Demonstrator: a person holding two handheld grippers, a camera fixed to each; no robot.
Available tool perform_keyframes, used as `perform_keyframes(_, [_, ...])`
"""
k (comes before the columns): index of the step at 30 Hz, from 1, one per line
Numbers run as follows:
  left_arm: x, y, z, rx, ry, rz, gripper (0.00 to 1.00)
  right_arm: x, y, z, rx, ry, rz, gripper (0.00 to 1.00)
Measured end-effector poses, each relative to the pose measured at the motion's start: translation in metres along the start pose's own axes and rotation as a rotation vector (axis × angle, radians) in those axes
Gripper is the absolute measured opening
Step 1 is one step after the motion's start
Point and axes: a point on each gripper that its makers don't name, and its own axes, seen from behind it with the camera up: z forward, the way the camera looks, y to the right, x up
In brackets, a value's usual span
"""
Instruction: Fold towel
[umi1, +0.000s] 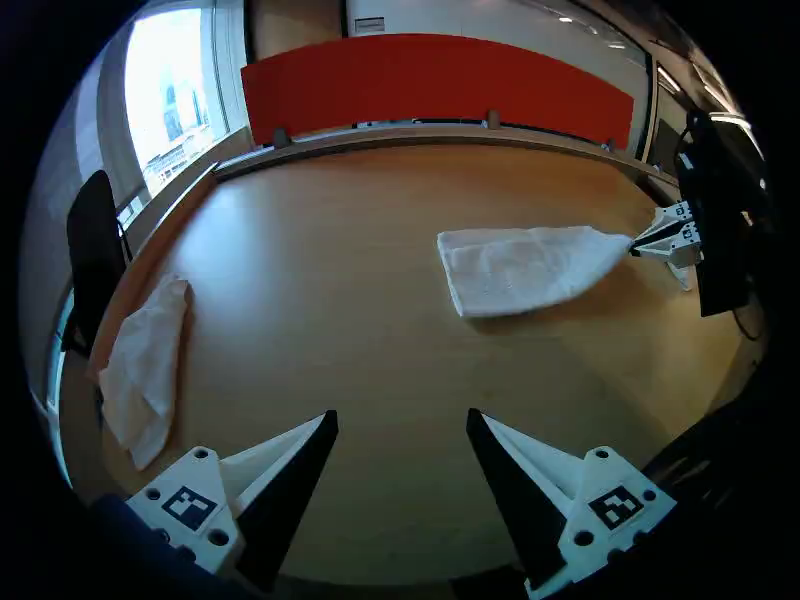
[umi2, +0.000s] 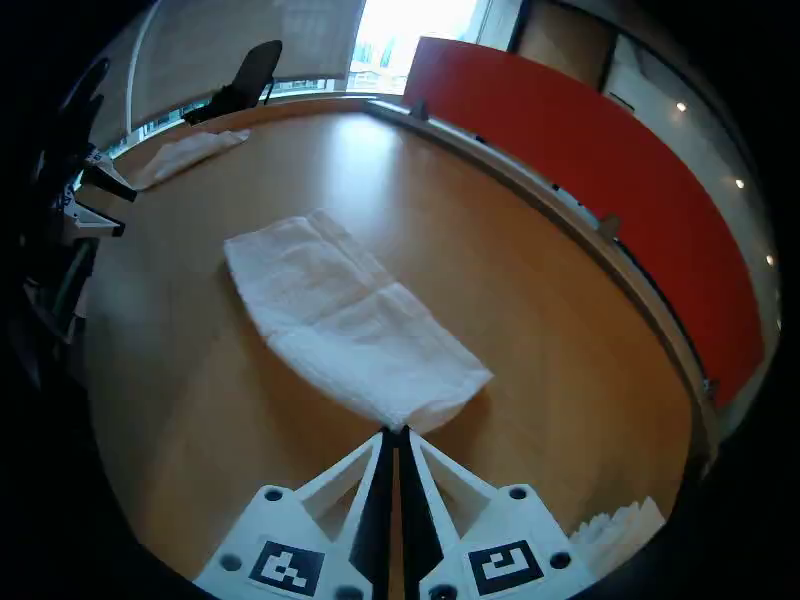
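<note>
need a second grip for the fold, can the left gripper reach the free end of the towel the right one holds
Probably yes: the left gripper is open, only bare table lies between it and the towel, and the right gripper pinches the opposite corner.

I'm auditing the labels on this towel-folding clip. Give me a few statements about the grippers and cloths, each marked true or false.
1. The right gripper pinches a corner of the folded white terry towel. True.
2. The left gripper is shut on that same towel. False: its fingers are spread apart above the light wooden table and hold nothing.
3. A second, crumpled white cloth lies near the table's edge, apart from the folded towel. True.
4. The long panel standing behind the table is blue. False: it is red.
</note>
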Motion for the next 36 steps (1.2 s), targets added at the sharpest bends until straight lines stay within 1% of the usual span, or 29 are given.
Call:
perform_keyframes(9, [0.002,-0.001,-0.001,0.003,0.001,0.005,0.96,0.018,0.017,-0.028,-0.047,0.035,-0.038,0.03])
perform_keyframes(15, [0.003,0.000,-0.002,0.002,0.002,0.005,0.96,0.024,0.025,-0.044,-0.065,0.039,-0.063,0.03])
perform_keyframes(24, [0.006,0.002,-0.002,0.000,0.007,0.009,0.96,0.032,0.022,-0.043,-0.056,0.049,-0.082,0.03])
perform_keyframes(36, [0.006,-0.002,-0.003,0.007,0.008,0.004,0.96,0.055,0.006,-0.026,-0.032,0.070,-0.134,0.03])
